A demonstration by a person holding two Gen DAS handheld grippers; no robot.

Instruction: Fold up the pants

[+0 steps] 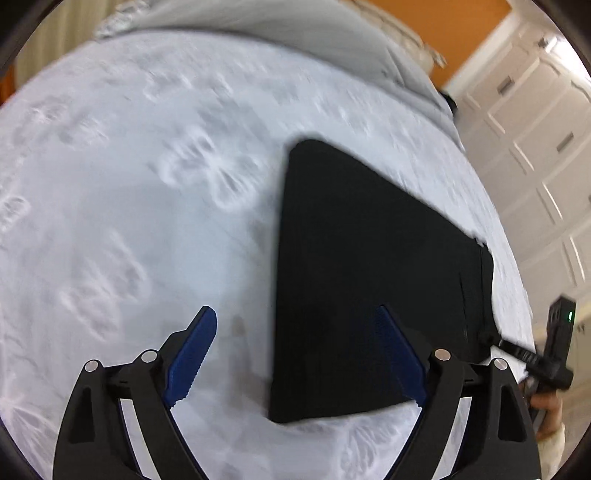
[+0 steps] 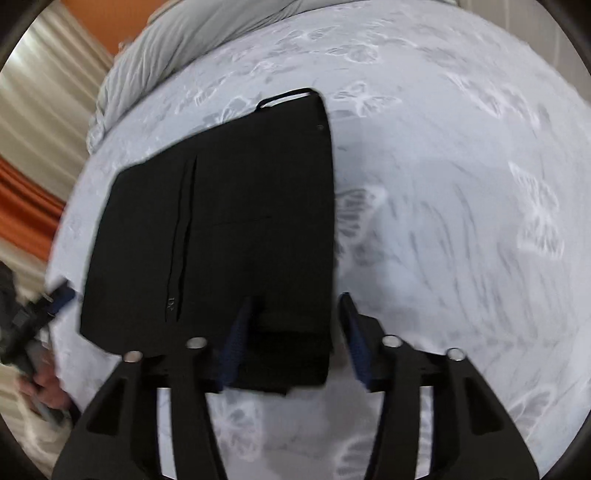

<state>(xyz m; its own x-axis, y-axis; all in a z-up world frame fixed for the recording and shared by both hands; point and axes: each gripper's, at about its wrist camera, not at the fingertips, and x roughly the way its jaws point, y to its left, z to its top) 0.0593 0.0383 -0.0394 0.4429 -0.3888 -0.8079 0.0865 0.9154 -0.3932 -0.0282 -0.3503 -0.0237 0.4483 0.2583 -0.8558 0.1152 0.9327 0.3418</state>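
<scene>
The black pants lie folded into a flat rectangle on the white bed sheet. In the left wrist view my left gripper hangs open above the pants' left edge, one blue pad over the sheet and one over the cloth. In the right wrist view the pants show a pocket seam, and my right gripper stands open over their near right corner. Its left pad is above the cloth and its right pad just past the edge; neither presses on the pants.
The sheet carries a pale butterfly print. A grey pillow or blanket lies at the far end of the bed. White cabinet doors stand to the right, and a curtain hangs on the other side. A hand holds the left gripper.
</scene>
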